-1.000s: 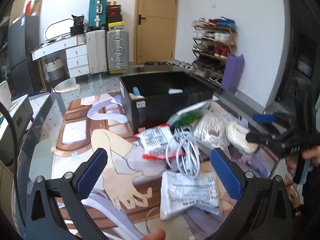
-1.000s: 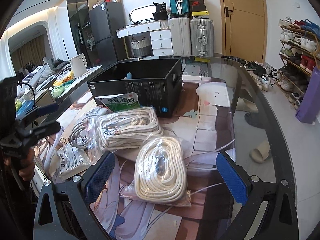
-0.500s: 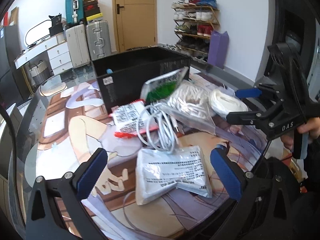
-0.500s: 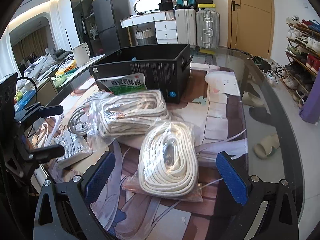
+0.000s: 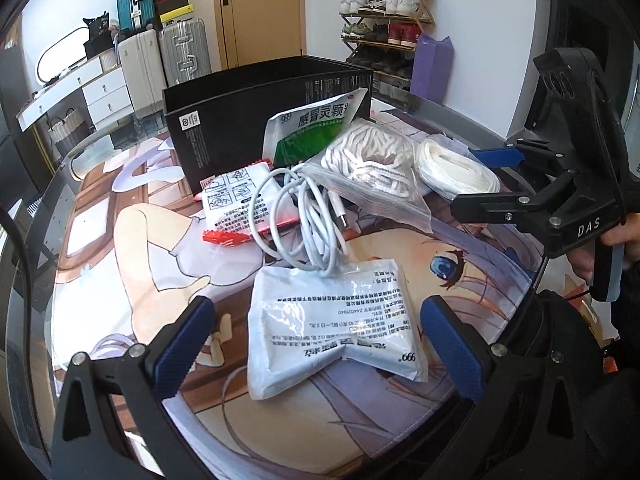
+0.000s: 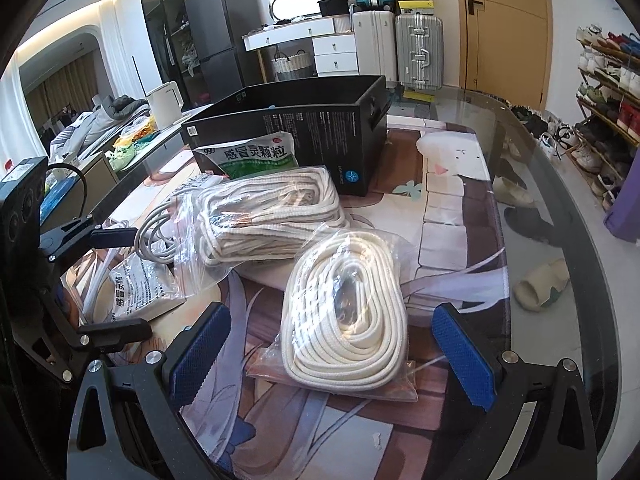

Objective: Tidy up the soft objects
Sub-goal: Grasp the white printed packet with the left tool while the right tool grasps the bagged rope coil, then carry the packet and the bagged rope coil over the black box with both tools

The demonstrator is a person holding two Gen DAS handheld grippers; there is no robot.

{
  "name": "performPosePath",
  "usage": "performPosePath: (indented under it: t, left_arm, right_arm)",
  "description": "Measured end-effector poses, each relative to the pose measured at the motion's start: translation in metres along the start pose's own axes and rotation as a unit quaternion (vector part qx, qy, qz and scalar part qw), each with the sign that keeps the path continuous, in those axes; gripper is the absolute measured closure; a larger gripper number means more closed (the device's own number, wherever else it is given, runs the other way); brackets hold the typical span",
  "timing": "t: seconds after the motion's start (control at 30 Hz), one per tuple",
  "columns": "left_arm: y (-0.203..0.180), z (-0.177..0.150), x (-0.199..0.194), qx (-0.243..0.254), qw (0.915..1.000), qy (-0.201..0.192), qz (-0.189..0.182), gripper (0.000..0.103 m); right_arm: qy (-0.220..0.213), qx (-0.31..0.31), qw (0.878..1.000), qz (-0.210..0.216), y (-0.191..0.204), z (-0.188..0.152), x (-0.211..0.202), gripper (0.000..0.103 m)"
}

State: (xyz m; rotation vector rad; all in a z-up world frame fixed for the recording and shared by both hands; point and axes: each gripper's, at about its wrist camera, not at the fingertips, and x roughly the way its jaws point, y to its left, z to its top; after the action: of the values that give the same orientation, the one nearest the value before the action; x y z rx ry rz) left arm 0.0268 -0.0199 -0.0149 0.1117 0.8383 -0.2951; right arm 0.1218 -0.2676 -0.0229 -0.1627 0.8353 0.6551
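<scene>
My left gripper (image 5: pixel 318 350) is open, its blue pads on either side of a white printed pouch (image 5: pixel 332 320) lying flat on the mat. Behind the pouch lie a coiled white cable (image 5: pixel 308 216), a red-edged packet (image 5: pixel 236 204), a green-and-white sachet (image 5: pixel 316 128) and two bagged rope coils (image 5: pixel 372 164). My right gripper (image 6: pixel 332 356) is open just in front of the nearer bagged rope coil (image 6: pixel 348 308); the other rope bag (image 6: pixel 272 212) lies behind it. An open black box (image 6: pixel 320 120) stands beyond the pile. Each gripper shows in the other's view: the right one (image 5: pixel 476 180), the left one (image 6: pixel 116 284).
The items lie on a printed mat (image 5: pixel 132 240) over a glass table (image 6: pixel 540 184). A hand (image 5: pixel 580 264) holds the right gripper's handle. Suitcases (image 6: pixel 416 52), a white dresser (image 6: pixel 320 40) and a shoe rack (image 6: pixel 608 92) stand away from the table; slippers (image 6: pixel 540 284) lie on the floor.
The left gripper has come lower and closer to the white pouch, which now sits between its pads. The right gripper has edged nearer the front rope coil. Both stayed open.
</scene>
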Motion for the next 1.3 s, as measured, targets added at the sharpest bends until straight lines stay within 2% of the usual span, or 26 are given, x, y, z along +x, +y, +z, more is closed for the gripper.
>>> performPosePath:
  t: [0.37,0.47,0.53,0.63,0.7,0.87,1.03,1.13,1.3]
  left_arm:
    - [0.005,0.000,0.001,-0.001,1.0000,0.000,-0.003,0.002]
    - [0.003,-0.001,-0.002,0.008,0.9999,-0.005,-0.009,0.011]
    - [0.001,-0.001,-0.004,0.014,0.9998,-0.007,-0.014,0.023]
    - [-0.001,-0.001,-0.008,0.019,0.9996,-0.008,-0.020,0.034]
    - [-0.001,-0.001,-0.009,0.020,0.9995,-0.008,-0.021,0.035]
    - [0.000,-0.002,-0.012,0.028,0.9992,-0.006,-0.029,0.038]
    - [-0.001,-0.004,-0.015,0.034,0.9986,-0.007,-0.039,0.039]
    - [-0.002,-0.004,-0.017,0.037,0.9983,-0.004,-0.046,0.040]
    - [-0.005,-0.002,-0.022,0.043,0.9974,-0.009,-0.058,0.041]
  right_arm:
    - [0.011,-0.042,0.999,-0.027,0.013,-0.005,0.007,0.001]
    - [0.013,-0.037,0.999,-0.026,0.012,-0.004,0.008,0.001]
    - [0.013,-0.037,0.999,-0.026,0.012,-0.004,0.008,0.001]
    - [0.011,-0.038,0.999,-0.026,0.012,-0.005,0.008,0.001]
    - [0.006,-0.040,0.999,-0.027,0.012,-0.005,0.007,0.002]
    - [-0.004,-0.043,0.999,-0.030,0.011,-0.003,0.002,0.028]
    - [-0.006,-0.044,0.999,-0.025,0.007,-0.003,0.000,0.047]
    - [-0.007,-0.043,0.999,-0.018,0.006,-0.003,-0.002,0.054]
    - [-0.012,-0.048,0.999,-0.016,0.008,-0.002,-0.006,0.057]
